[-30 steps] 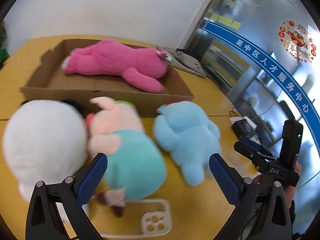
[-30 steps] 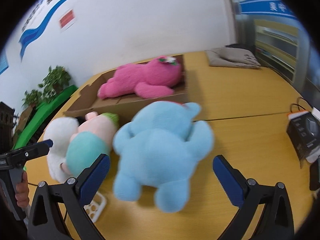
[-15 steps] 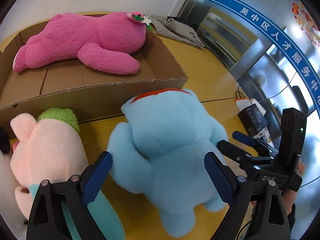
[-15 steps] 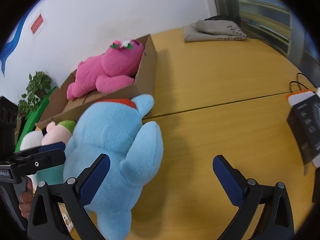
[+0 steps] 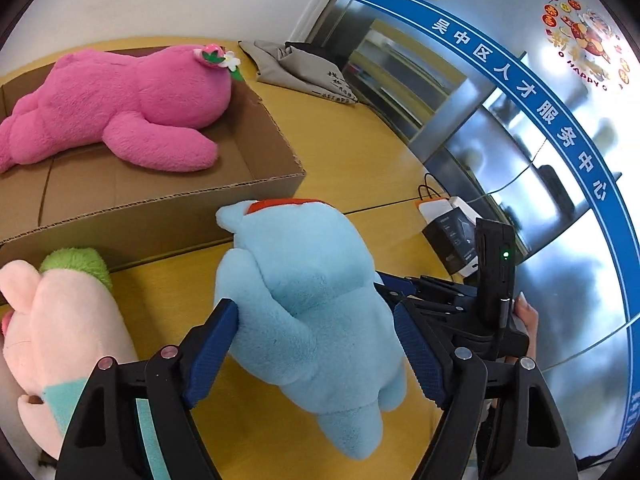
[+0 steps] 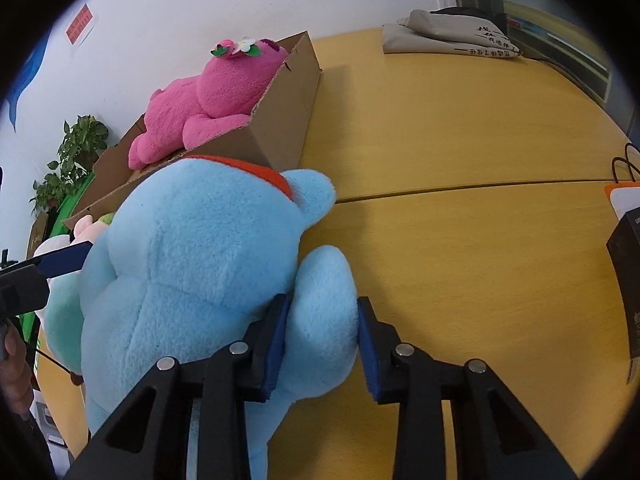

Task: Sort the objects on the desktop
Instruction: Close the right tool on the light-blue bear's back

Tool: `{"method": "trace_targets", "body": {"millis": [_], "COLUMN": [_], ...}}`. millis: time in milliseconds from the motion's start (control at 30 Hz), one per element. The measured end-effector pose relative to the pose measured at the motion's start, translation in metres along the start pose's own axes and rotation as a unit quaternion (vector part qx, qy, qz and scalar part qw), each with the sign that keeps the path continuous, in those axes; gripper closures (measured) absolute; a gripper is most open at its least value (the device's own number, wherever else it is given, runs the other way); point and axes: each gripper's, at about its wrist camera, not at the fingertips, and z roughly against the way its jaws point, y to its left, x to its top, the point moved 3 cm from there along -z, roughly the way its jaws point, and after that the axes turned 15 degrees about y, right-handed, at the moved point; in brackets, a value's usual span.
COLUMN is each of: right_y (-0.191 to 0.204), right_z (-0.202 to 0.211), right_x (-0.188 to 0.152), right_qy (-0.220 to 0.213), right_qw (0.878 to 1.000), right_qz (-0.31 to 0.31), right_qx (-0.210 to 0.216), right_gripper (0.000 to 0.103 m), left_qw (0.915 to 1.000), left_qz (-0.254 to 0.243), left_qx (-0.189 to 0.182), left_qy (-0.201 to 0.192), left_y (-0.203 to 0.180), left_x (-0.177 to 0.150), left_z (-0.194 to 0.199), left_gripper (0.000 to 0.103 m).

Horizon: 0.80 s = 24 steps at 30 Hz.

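Now both grippers have closed on the blue plush (image 5: 308, 304).

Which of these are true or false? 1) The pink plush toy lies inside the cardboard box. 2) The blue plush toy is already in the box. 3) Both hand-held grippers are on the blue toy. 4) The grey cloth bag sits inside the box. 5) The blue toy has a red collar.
1) True: the pink plush toy lies in the cardboard box.
2) False: the blue plush toy is on the wooden table, just in front of the box.
3) True: the left hand-held gripper spans its body; the right hand-held gripper pinches one limb.
4) False: the grey cloth bag lies on the table, beyond the box.
5) True: the red collar shows at its neck.
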Motion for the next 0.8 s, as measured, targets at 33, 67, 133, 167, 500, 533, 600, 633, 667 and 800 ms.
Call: {"method": "trace_targets", "body": {"millis": [33,67,133,167,500,533,600,633,667,800], "right_y": [-0.002,-0.005,-0.009,-0.012,-0.001,-0.001,0.000,0.001,0.004,0.024], "right_z": [0.000,0.000,-0.002,-0.003,0.003,0.004,0.008,0.009,0.012,0.029], "right_x": [-0.001,-0.002,-0.004,-0.005,-0.006,-0.007,-0.007,-0.008,-0.008,-0.006], "right_qy": [0.000,0.001,0.004,0.006,-0.001,-0.003,-0.007,-0.009,-0.013,-0.033], "right_qw": [1.000,1.000,1.000,1.000,1.000,1.000,1.000,1.000,0.999,0.998], "right_qz": [-0.002,-0.004,-0.009,-0.012,0.003,0.002,0.000,0.000,0.000,0.015], "right_qx": [0.002,0.005,0.009,0.011,0.011,0.013,0.021,0.027,0.034,0.043], "right_gripper": [0.071,0.071,0.072,0.072,0.076,0.076,0.077,0.078,0.080,0.082], "left_qw": [1.0000,1.0000,0.9998,0.9995,0.9989,0.9989,0.9989,0.9988,0.9986,0.9984], "left_qz": [-0.002,-0.002,0.012,0.022,0.004,0.001,-0.005,-0.010,-0.014,-0.028], "left_qx": [0.001,0.006,0.017,0.021,0.026,0.029,0.033,0.038,0.044,0.049], "left_qy": [0.000,0.000,0.006,0.011,0.038,0.038,0.033,0.029,0.025,-0.004], "left_y": [0.000,0.001,0.010,0.016,0.023,0.022,0.020,0.019,0.018,0.016], "left_x": [0.000,0.001,0.001,0.002,0.003,0.002,0.000,-0.002,-0.004,-0.012], "left_z": [0.001,0.002,0.000,-0.001,-0.017,-0.016,-0.011,-0.007,-0.003,0.026], "left_gripper": [0.020,0.020,0.020,0.020,0.072,0.073,0.075,0.075,0.075,0.075]}}
